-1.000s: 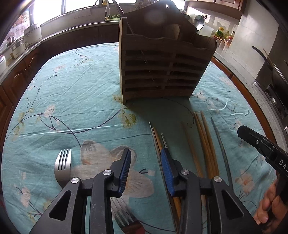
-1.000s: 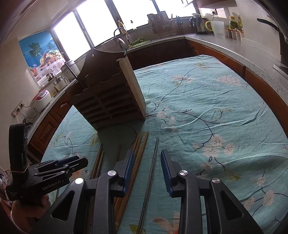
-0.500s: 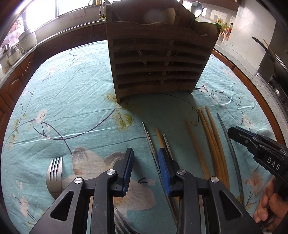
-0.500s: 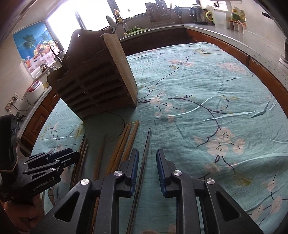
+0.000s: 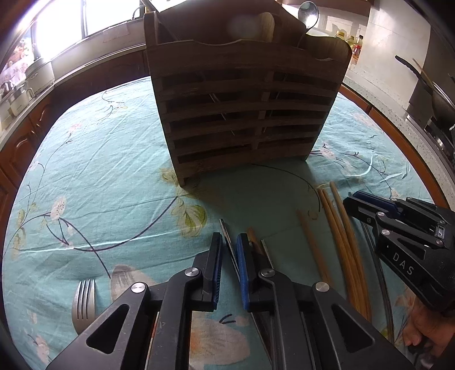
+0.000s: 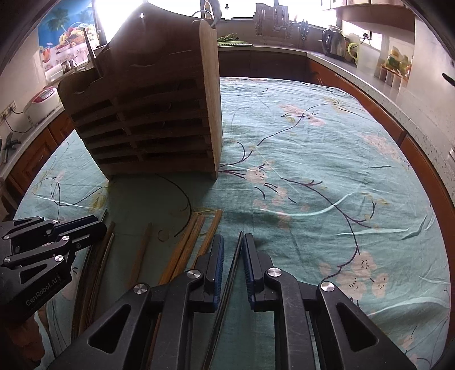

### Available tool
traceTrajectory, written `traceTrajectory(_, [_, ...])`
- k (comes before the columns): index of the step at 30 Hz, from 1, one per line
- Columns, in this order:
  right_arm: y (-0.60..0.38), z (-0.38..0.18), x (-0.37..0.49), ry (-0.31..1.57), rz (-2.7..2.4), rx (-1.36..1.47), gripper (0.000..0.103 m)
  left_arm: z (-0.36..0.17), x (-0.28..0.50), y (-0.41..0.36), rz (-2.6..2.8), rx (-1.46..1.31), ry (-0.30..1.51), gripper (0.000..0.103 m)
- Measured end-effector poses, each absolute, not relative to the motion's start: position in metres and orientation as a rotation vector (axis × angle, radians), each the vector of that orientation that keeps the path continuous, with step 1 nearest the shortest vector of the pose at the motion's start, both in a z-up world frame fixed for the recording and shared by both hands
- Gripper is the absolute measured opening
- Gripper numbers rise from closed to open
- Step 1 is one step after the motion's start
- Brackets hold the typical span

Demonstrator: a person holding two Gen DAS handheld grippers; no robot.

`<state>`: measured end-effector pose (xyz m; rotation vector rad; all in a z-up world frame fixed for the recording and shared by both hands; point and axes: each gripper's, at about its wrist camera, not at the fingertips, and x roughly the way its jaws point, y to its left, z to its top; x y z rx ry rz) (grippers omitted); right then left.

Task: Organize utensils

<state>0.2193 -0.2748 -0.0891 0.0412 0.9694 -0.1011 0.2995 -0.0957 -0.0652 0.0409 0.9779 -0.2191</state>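
We see thin dark metal chopsticks (image 6: 231, 264) lying on the teal flowered tablecloth (image 6: 327, 159); their long axis runs from us toward the slatted wooden utensil rack (image 6: 150, 119), and the far tips point at its right corner; the light bamboo chopsticks (image 6: 193, 242) lie just beside them on the left, almost parallel. In the left view a second thin metal chopstick (image 5: 227, 242) lies the same way, with its tip toward the rack (image 5: 244, 113); a brown wooden chopstick (image 5: 253, 239) is just right of it, and a steel fork (image 5: 82, 298) lies well apart to the left with its tines pointing away from us; a metal spoon (image 5: 308, 12) stands in the rack's top.

Compared with half a second ago, both tools have come closer to the cloth and to the rack, and both gaps are narrower.

The right gripper (image 6: 232, 256) has its blue-padded fingers (image 6: 218, 261) apart only by a narrow gap, with the dark chopsticks between them; the right pad seems to touch the sticks, but we cannot tell if they are already clamped. The left gripper (image 5: 228, 253) is also nearly closed around its metal chopstick; a small gap shows, and we cannot tell if it grips.
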Motion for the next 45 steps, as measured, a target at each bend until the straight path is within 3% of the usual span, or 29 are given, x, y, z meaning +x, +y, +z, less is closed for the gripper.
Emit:
traceTrajectory(2, [-0.274, -0.089, 0.218, 0.968, -0.100, 0.033, 0.006, -0.066, 0.299, -0.096, -0.221, 0.042, 0.973, 0.006])
traceTrajectory(5, [-0.279, -0.089, 0.216, 0.962, -0.091, 0.078, 0.005, -0.065, 0.299, -0.091, -0.227, 0.009, 0.980, 0.004])
traceTrajectory(21, [-0.280, -0.014, 0.170, 0.787, -0.015, 0.198, 0.004, 0.008, 0.240, -0.043, -0.319, -0.204, 0.826, 0.003])
traceTrajectory(35, [-0.273, 0.059, 0.125, 0.610, 0.038, 0.218, 0.004, 0.067, 0.164, -0.009, -0.361, -0.238, 0.664, 0.002])
traceTrajectory(45, [-0.272, 0.085, 0.121, 0.539, 0.057, 0.220, 0.004, 0.085, 0.151, 0.000, -0.376, -0.242, 0.600, 0.002])
